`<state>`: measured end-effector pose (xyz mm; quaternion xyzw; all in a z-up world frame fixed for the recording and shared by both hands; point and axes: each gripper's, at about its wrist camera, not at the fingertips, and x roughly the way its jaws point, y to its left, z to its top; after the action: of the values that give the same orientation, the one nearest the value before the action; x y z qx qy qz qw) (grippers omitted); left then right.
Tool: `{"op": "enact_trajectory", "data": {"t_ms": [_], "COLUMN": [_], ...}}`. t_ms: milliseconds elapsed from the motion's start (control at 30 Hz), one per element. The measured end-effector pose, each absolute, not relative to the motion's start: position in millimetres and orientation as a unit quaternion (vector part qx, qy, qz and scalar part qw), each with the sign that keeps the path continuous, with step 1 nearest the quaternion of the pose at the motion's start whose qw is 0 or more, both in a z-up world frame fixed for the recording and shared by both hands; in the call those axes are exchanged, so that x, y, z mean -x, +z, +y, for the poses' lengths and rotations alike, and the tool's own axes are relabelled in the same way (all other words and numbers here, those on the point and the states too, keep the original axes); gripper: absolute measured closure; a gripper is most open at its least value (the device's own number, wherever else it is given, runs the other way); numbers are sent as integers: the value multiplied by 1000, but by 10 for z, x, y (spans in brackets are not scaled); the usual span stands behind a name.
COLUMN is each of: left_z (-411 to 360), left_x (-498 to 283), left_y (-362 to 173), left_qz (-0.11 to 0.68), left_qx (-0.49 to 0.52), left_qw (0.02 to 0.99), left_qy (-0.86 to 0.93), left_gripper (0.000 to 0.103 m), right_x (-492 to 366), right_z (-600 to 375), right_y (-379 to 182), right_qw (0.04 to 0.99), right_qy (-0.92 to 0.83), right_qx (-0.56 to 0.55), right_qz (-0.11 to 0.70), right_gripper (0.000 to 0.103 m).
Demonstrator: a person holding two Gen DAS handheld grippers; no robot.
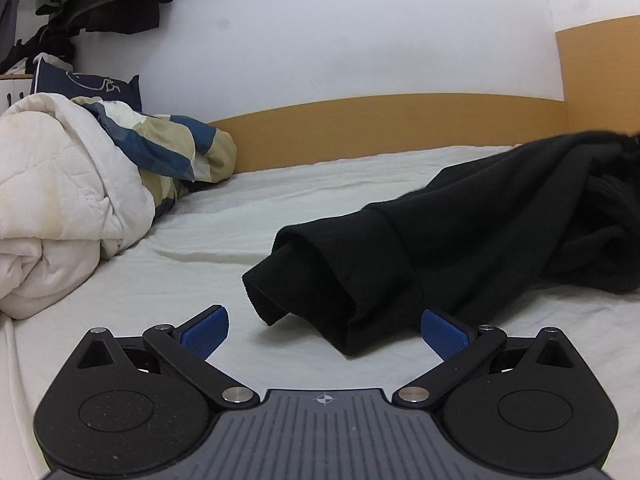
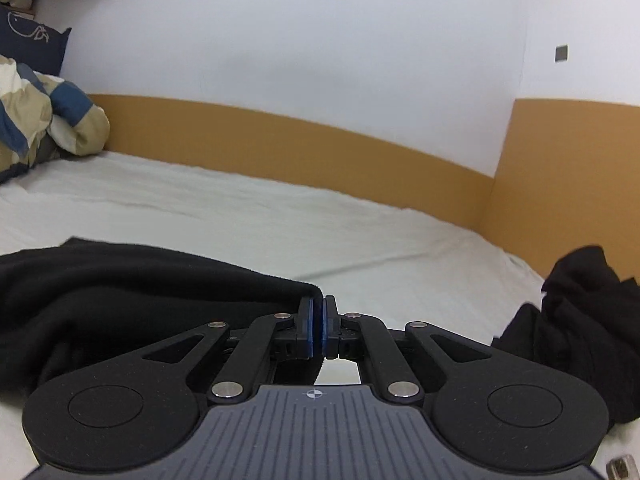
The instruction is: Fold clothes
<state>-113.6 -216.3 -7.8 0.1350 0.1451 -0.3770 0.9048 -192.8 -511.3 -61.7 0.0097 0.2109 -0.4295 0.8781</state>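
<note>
A black garment (image 1: 480,224) lies crumpled on the white bed sheet (image 1: 208,264), and its far right part rises off the bed. One sleeve ends in an open cuff (image 1: 296,288) that points toward my left gripper (image 1: 324,332). That gripper is open, its blue pads (image 1: 206,332) wide apart just short of the cuff, with nothing between them. In the right wrist view my right gripper (image 2: 319,328) is shut, pinching a thin edge of the black garment (image 2: 140,292), which drapes away to the left.
A rolled white duvet (image 1: 60,208) and a blue-and-beige patterned cover (image 1: 168,148) lie at the left. A wooden bed board (image 2: 280,148) runs along the wall and turns at the right corner. More black cloth (image 2: 580,320) is bunched at the right.
</note>
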Motion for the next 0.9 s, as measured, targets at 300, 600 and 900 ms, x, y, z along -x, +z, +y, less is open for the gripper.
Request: {"op": "enact_trajectory", "data": {"t_ms": [300,600,900], "left_z": [-2392,-1894,-1475], "left_x": [1272,777,690], "left_y": [-171,-136,-65], "left_qz": [132,212,202], "left_qx": [-208,-14,71], "left_qw": [888,912,940], "left_qy": [-389,-352,-266], "left_gripper": [1,1,1], "right_x": [2101,1784,1177], "right_z": [-5224,-4714,-3511], "right_y": [-1154,-832,-821], "right_qw": [918,940,931], "right_qy": [-348,-324,-102], "right_qx": [-132,26,285], "right_qz": [141,104,203], "right_gripper": [83,32,30]}}
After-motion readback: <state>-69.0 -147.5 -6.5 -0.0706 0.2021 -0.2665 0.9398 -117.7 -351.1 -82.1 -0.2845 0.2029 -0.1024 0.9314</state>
